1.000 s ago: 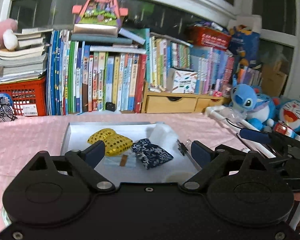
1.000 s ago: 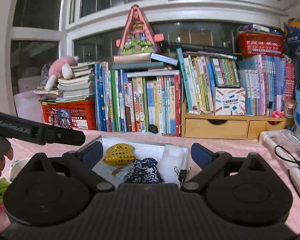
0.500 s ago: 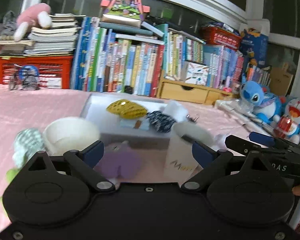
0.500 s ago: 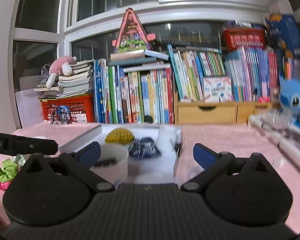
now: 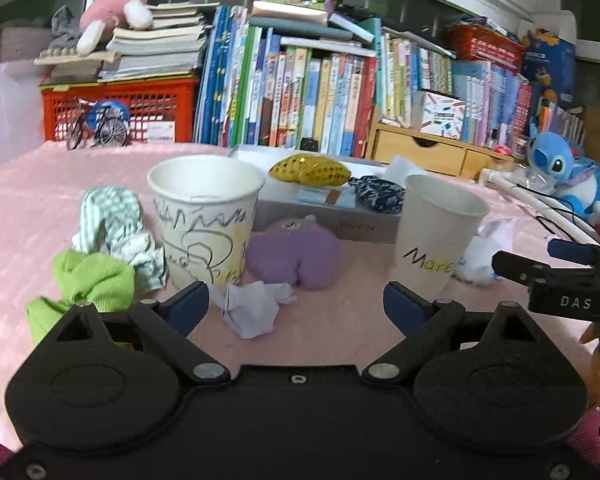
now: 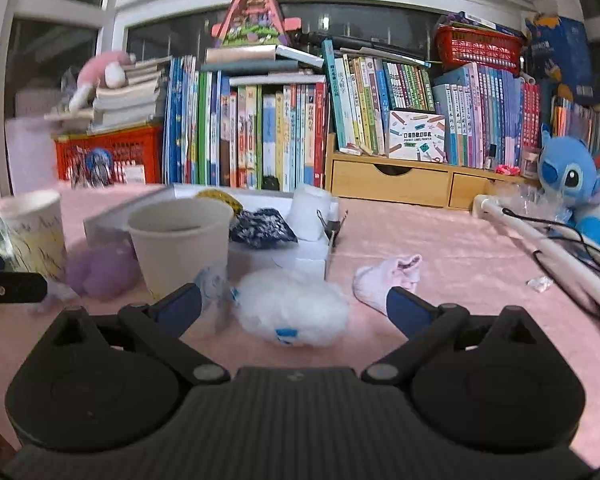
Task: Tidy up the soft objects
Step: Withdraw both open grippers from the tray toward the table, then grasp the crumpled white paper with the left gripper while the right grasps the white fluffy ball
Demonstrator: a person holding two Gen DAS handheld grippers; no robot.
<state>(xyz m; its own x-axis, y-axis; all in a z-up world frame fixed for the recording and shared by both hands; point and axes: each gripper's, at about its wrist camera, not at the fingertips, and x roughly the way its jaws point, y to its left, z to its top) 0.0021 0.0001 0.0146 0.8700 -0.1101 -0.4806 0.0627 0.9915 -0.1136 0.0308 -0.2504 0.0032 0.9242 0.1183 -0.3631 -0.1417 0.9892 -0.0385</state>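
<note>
The plain white paper cup reads "More" in black and yellow. The black bar of the right gripper reads "DAS".

Two wrist cameras sit low over the pink tablecloth, facing the bookshelf wall — the left close behind the scribbled cup, both sharing the plain cup and grey tray.

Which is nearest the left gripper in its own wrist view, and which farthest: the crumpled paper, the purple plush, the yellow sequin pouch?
From the left gripper:
1. Crumpled paper, just ahead between the fingers.
2. Purple plush, behind it, between the two cups.
3. Yellow sequin pouch, farthest, in the grey tray.
</note>
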